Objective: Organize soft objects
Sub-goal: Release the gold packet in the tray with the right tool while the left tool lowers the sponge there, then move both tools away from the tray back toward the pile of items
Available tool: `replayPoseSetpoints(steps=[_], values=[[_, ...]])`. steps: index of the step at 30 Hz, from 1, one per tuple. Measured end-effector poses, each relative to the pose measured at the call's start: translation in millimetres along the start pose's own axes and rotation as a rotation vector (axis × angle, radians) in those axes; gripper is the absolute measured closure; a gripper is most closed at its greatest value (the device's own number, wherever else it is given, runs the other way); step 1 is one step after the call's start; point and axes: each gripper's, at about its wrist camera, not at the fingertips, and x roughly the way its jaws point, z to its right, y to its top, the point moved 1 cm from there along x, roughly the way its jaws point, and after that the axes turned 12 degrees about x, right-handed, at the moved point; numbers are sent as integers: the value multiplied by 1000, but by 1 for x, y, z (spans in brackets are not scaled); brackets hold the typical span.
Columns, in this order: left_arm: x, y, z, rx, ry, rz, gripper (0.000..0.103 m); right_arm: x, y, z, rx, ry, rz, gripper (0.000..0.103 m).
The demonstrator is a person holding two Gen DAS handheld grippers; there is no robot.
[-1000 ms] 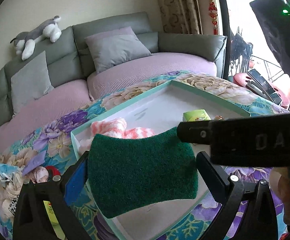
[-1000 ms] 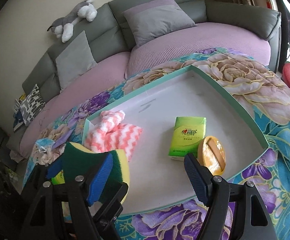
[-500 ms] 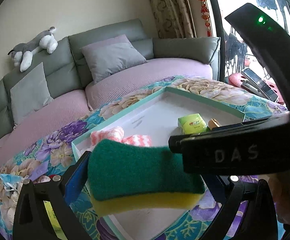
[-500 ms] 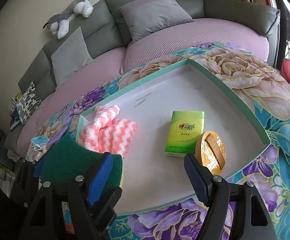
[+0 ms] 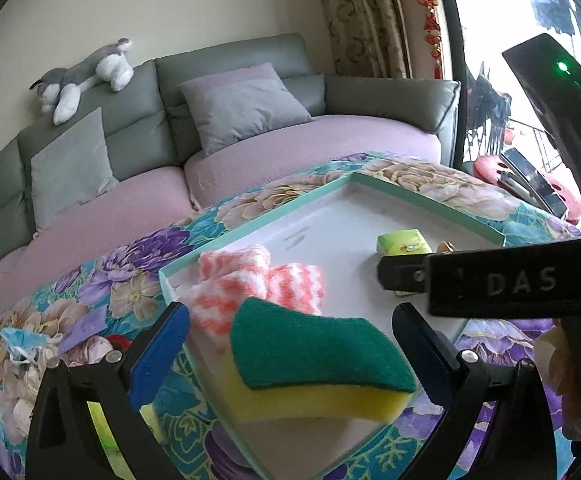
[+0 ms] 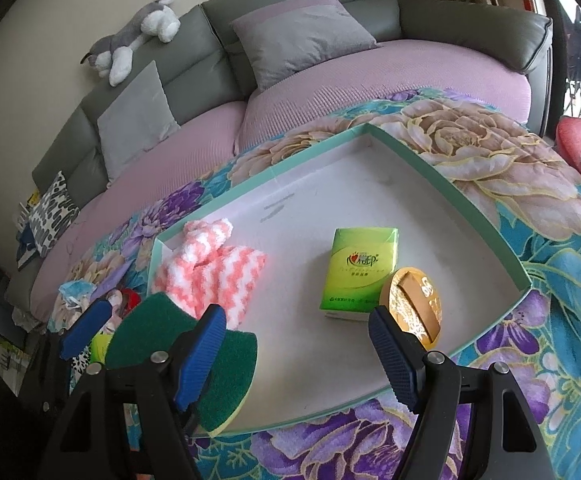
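Left gripper (image 5: pixel 290 344) jaws are spread wide, and the sponge (image 5: pixel 314 364) sits loose between them, green side up, over the tray's (image 5: pixel 430 202) near corner, just beside the pink cloth (image 5: pixel 258 280). Looks like the drop-off step: sponge released or about to settle in the tray. Right gripper (image 6: pixel 298 348) hangs open and empty over the tray's near edge, by the tissue pack (image 6: pixel 358 274). Next call: back the left gripper away cleanly, then go for another soft item.
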Motion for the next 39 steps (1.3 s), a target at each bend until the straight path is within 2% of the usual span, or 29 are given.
replayPoseSetpoints(steps=[9,15,26,28,29,30,39], values=[[-7,-8,-27,-96,27,-27,2,-14,6,2,21,10,60,26],[-14,-23,-63,-236,90,-88,2,-9,4,-4,-3,-3,46,26],[-54,-58,-140,-502,288,-124,2,1,-11,-37,-93,-20,44,26],[-63,-68,-155,-559,327,-129,2,2,-15,-45,-116,-23,45,20],[-67,-72,-161,-581,343,-134,2,3,-18,-50,-127,-26,46,8],[-71,-78,-168,-606,359,-135,2,4,-19,-53,-133,-28,48,1],[-107,-121,-214,-728,497,-160,2,2,-39,-99,-246,-18,99,1]])
